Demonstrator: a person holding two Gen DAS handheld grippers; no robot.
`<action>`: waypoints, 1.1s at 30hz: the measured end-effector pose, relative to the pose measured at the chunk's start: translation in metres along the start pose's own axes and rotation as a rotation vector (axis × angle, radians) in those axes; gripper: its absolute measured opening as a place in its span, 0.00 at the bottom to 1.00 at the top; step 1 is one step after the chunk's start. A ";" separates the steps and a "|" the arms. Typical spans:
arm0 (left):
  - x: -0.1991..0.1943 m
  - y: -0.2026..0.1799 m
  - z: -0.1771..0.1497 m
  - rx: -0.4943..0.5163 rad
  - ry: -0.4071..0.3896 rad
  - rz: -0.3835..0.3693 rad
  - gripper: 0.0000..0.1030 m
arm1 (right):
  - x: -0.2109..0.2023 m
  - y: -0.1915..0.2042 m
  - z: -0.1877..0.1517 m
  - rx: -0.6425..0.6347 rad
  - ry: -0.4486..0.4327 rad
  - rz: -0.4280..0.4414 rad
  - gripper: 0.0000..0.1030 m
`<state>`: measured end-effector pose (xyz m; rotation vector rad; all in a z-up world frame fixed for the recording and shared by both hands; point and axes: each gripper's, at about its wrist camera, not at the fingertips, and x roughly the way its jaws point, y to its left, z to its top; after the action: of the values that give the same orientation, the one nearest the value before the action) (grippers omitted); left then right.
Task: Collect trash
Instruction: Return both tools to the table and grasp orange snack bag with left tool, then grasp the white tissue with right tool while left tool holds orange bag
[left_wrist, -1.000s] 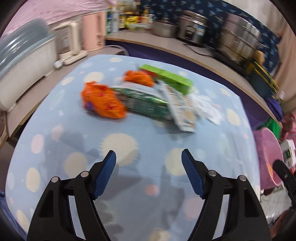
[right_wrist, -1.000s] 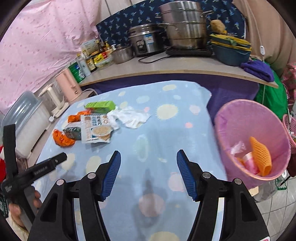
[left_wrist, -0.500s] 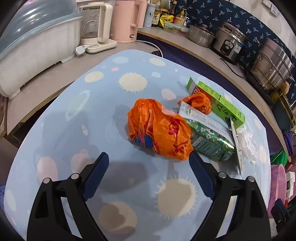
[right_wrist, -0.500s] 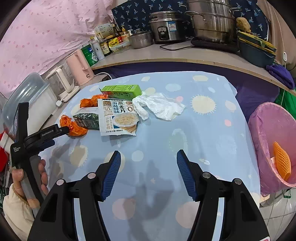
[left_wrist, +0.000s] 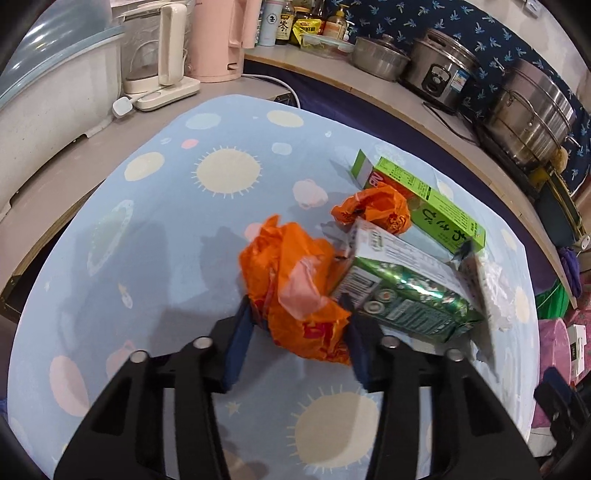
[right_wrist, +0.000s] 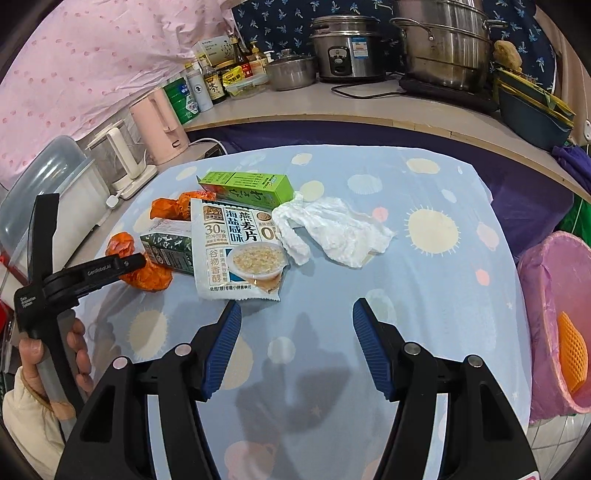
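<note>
A crumpled orange wrapper (left_wrist: 291, 273) lies at the left end of a trash pile on the blue spotted table (left_wrist: 177, 236). My left gripper (left_wrist: 295, 306) has its jaws closing around it, both pads touching its sides. In the right wrist view the same wrapper (right_wrist: 147, 277) sits under the left gripper (right_wrist: 135, 262). Beside it lie a green foil packet (left_wrist: 406, 299), a smaller orange wrapper (left_wrist: 376, 210), a green box (left_wrist: 436, 210), an oat packet (right_wrist: 240, 243) and white tissue (right_wrist: 336, 232). My right gripper (right_wrist: 297, 304) hangs open over bare cloth, nothing between its fingers.
A pink bin (right_wrist: 546, 295) with an orange mesh piece (right_wrist: 572, 354) inside stands off the table's right edge. A white kettle (left_wrist: 159, 66), a pink jug (left_wrist: 221, 40), bottles and steel pots (right_wrist: 443, 48) line the counter behind. A hand (right_wrist: 77, 343) holds the left gripper's handle.
My left gripper moved forward over the table to the large orange wrapper and its jaws narrowed around it. My right gripper came closer to the pile, still open at the same width.
</note>
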<state>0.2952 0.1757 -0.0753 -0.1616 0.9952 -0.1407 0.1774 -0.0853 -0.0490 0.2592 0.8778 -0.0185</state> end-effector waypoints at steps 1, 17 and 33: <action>-0.001 0.000 -0.001 0.005 -0.002 0.008 0.31 | 0.004 -0.001 0.004 0.000 -0.002 -0.001 0.59; -0.039 0.003 -0.028 0.006 -0.005 -0.018 0.23 | 0.079 -0.016 0.058 0.003 0.024 0.012 0.49; -0.069 -0.038 -0.069 0.112 0.027 -0.115 0.23 | 0.082 -0.006 0.053 -0.007 0.080 0.098 0.05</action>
<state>0.1988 0.1473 -0.0479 -0.1149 1.0023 -0.3038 0.2696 -0.0956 -0.0809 0.2980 0.9440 0.0865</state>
